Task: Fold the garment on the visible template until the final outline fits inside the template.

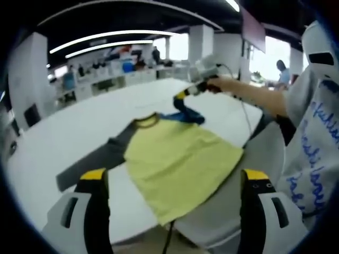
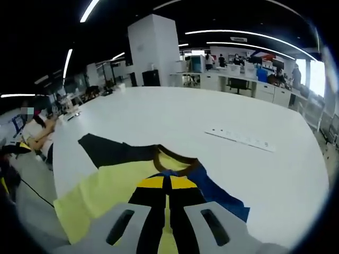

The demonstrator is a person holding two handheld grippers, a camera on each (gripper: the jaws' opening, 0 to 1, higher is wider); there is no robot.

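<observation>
Up close, the left gripper (image 1: pixel 172 180) has its jaws wide apart and holds nothing. Past it, the yellow shirt (image 1: pixel 177 159) lies flat on the white table (image 1: pixel 79 132). Farther off, the right gripper (image 2: pixel 167 183) has its jaws pinched tight on the shirt's blue sleeve (image 2: pixel 214 191).

My left gripper (image 1: pixel 172 182) hangs with jaws spread wide, nothing between them. My right gripper (image 2: pixel 167 182) has jaws pressed together; in left gripper view it (image 1: pixel 183 96) sits at end of my outstretched right arm (image 1: pixel 254 98), tips down.
</observation>
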